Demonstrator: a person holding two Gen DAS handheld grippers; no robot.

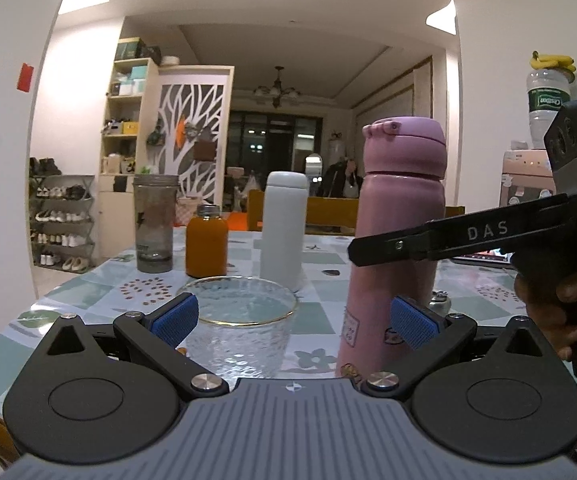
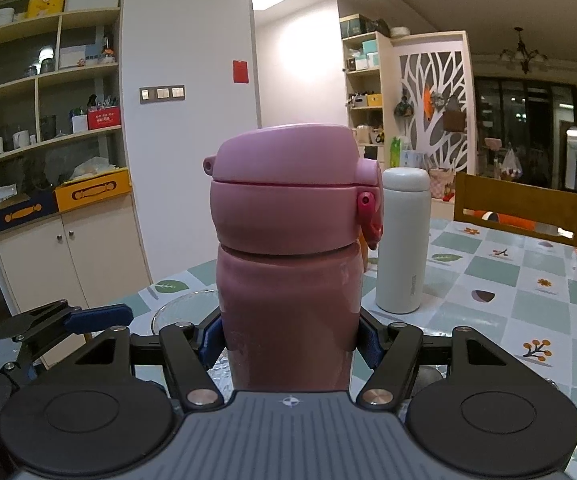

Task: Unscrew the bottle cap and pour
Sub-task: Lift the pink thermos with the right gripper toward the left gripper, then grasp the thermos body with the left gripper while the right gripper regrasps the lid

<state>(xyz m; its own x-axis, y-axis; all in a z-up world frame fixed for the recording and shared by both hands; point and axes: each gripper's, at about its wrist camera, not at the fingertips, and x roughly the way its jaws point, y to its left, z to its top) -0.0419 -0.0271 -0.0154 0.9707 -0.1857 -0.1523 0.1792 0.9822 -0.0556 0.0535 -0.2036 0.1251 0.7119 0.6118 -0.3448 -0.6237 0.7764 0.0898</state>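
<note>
Worktop (image 1: 88,292): covered by a checked cloth in green and white squares with leaf and flower motifs; it carries all the vessels listed below.
Pink bottle (image 2: 288,280): tall insulated flask, upright on the worktop, its flip-top cap (image 2: 288,184) closed and seated on the neck; in the left wrist view it stands at the right of the glass, just beyond the left gripper's right-hand pad.
Right gripper (image 2: 290,340): blue pads (image 2: 209,340) pressed against both sides of the pink bottle's body below the cap, so it is clamped on the bottle; in the left wrist view its black finger marked "DAS" crosses the bottle at mid-height, with the person's hand (image 1: 556,312) on the handle.
Left gripper (image 1: 294,318): pads wide apart and holding nothing; the glass lies between and just beyond them.
White flask (image 1: 283,232): plain cylinder, upright, farther back on the worktop, left of the pink bottle.
Grey tumbler (image 1: 154,224): translucent, upright, at the far left of the row of vessels.
Glass (image 1: 240,328): clear textured cup with a gilt rim, upright, nearest the left gripper, just beside the pink bottle; whether the two touch cannot be told.
Orange bottle (image 1: 206,242): small, metal-capped, between the grey tumbler and the white flask.
</note>
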